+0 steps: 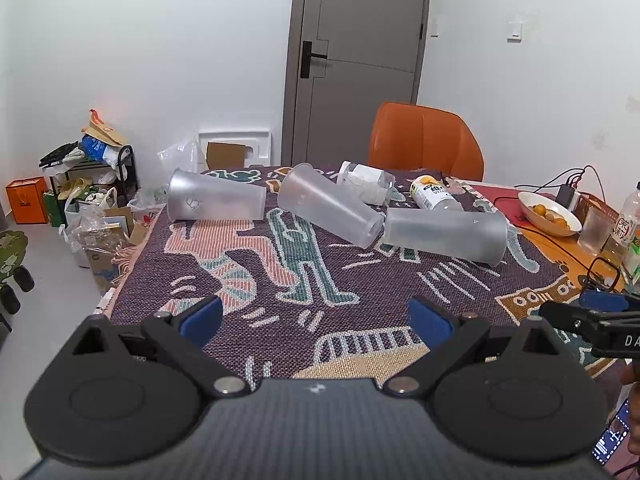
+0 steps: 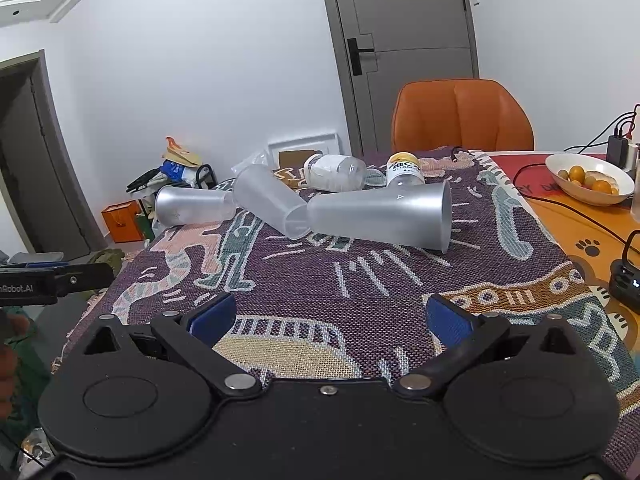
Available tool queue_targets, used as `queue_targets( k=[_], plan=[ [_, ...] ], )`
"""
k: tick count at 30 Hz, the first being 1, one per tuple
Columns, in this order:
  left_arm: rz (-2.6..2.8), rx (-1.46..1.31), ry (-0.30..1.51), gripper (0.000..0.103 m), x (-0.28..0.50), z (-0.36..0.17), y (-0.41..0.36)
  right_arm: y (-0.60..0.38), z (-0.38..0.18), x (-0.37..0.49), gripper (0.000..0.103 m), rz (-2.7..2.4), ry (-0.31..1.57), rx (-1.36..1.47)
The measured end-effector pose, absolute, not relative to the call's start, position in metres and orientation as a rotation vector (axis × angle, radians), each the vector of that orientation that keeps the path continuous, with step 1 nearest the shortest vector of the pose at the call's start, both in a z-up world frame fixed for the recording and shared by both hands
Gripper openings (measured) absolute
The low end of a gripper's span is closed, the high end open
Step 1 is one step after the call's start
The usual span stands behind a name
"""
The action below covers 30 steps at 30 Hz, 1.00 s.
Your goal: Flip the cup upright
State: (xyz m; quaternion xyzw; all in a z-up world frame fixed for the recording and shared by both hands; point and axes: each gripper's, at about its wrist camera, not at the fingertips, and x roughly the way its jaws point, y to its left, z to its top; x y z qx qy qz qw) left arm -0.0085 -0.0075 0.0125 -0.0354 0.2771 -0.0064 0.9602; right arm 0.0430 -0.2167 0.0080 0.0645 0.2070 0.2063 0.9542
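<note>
Three frosted plastic cups lie on their sides on the patterned cloth: a left cup [image 1: 214,197] [image 2: 194,204], a middle cup [image 1: 330,210] [image 2: 272,206] and a right cup [image 1: 446,234] [image 2: 384,218]. The right cup's mouth faces right. My left gripper [image 1: 316,318] is open and empty, well short of the cups. My right gripper [image 2: 330,318] is open and empty too, in front of the right cup. The right gripper also shows at the right edge of the left wrist view [image 1: 596,316].
Two plastic bottles [image 1: 366,182] [image 1: 434,196] lie behind the cups. A bowl of fruit [image 1: 548,212], a glass [image 1: 596,228], cables and a charger sit at the right. An orange chair [image 1: 424,140] stands behind the table. Clutter lies on the floor at left.
</note>
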Motion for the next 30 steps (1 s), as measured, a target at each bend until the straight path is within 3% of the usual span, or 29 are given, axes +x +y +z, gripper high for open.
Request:
queue_targets(
  k=[30],
  plan=[
    [-0.022,-0.049,0.536,0.099,-0.0077,0.0227,-0.0136,-0.2258,0.0119,0.0432,0.103,0.409,0.397,0.138]
  ],
)
